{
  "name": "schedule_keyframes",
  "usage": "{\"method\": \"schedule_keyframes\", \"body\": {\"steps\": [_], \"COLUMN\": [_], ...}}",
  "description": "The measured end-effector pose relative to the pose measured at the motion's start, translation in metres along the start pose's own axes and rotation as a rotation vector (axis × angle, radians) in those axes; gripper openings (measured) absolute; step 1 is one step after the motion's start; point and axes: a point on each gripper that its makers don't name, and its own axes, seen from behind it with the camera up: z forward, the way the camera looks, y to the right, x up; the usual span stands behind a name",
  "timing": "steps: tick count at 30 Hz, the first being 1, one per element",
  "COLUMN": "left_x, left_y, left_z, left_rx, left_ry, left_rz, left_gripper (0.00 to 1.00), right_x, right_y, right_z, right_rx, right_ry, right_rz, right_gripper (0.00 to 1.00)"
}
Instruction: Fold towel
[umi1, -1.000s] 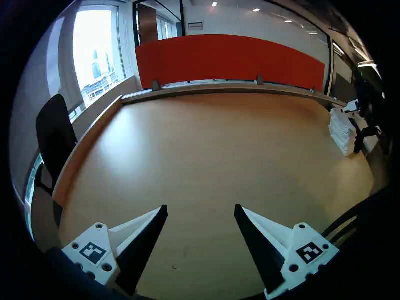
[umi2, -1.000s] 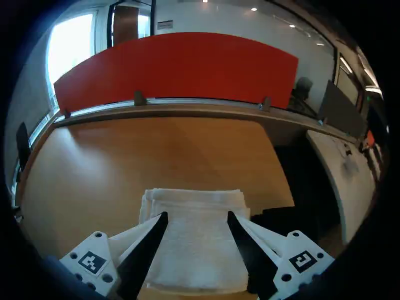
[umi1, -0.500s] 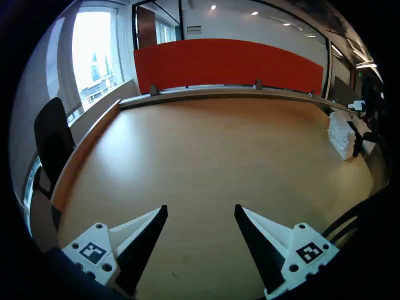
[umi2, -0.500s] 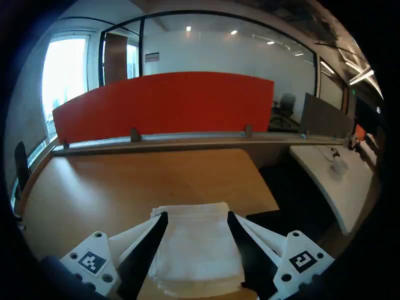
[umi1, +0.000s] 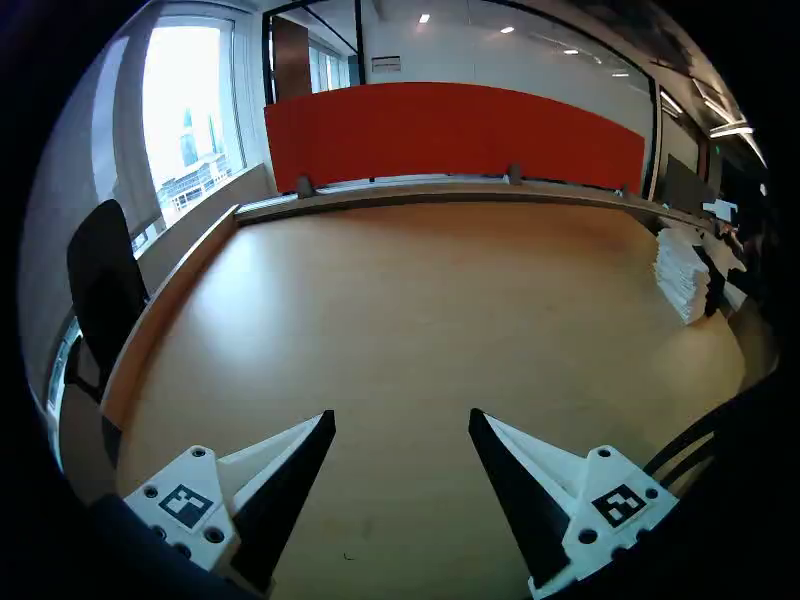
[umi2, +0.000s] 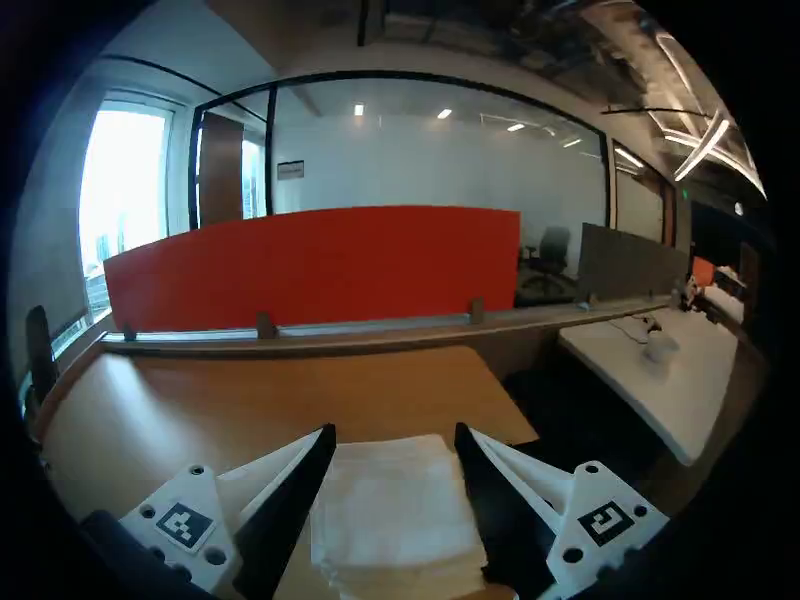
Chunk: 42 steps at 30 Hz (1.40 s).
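A folded white towel (umi2: 395, 510) tops a neat stack near the right corner of the wooden table (umi2: 200, 420), low in the right gripper view. My right gripper (umi2: 394, 430) is open, its two fingers framing the stack's sides from above; I cannot tell if they touch it. In the left gripper view my left gripper (umi1: 401, 414) is open over bare wood with nothing between its fingers. The same stack of white towels (umi1: 685, 275) shows far off at the table's right edge.
A red divider panel (umi1: 450, 135) runs along the table's far edge. A black chair (umi1: 100, 285) stands past the left edge by the window. Right of the table is a dark gap, then a white desk (umi2: 660, 385) with small items.
The right gripper view has tilted upward, so the towel stack has slid lower and looks smaller, with more room and ceiling showing. The left gripper has barely shifted.
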Motion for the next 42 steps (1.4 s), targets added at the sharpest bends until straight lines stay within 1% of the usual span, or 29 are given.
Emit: {"method": "schedule_keyframes", "body": {"steps": [6, 11, 15, 19, 21, 23, 26, 35, 42], "left_x": [0.001, 0.002, 0.004, 0.007, 0.008, 0.009, 0.01, 0.023, 0.037], "left_y": [0.001, 0.002, 0.004, 0.005, 0.005, 0.005, 0.005, 0.001, -0.005], "left_z": [0.0, -0.001, 0.0, 0.0, 0.0, 0.001, 0.001, 0.003, 0.004], "left_rx": [0.001, 0.001, -0.002, -0.003, -0.005, -0.006, -0.008, -0.003, 0.005], "left_ry": [0.004, 0.008, 0.012, 0.019, 0.021, 0.022, 0.026, 0.056, 0.095], "left_rz": [-0.002, -0.005, -0.006, -0.007, -0.008, -0.009, -0.009, -0.006, -0.026], "left_gripper": [0.99, 0.99, 0.99, 0.99, 0.99, 0.99, 0.99, 0.99, 0.99], "right_x": [0.003, 0.016, 0.028, 0.042, 0.046, 0.048, 0.045, 0.047, 0.052], "right_y": [0.002, 0.005, 0.013, 0.02, 0.021, 0.018, 0.014, 0.005, -0.007], "right_z": [-0.003, -0.009, -0.015, -0.025, -0.029, -0.033, -0.037, -0.046, -0.051], "right_rx": [-0.017, -0.045, -0.1, -0.157, -0.171, -0.174, -0.166, -0.151, -0.13], "right_ry": [0.029, 0.076, 0.125, 0.179, 0.201, 0.215, 0.218, 0.227, 0.232], "right_rz": [0.002, 0.005, 0.004, -0.016, -0.03, -0.046, -0.057, -0.032, -0.044], "right_gripper": [0.92, 0.93, 0.94, 0.94, 0.94, 0.94, 0.94, 0.94, 0.94]}}
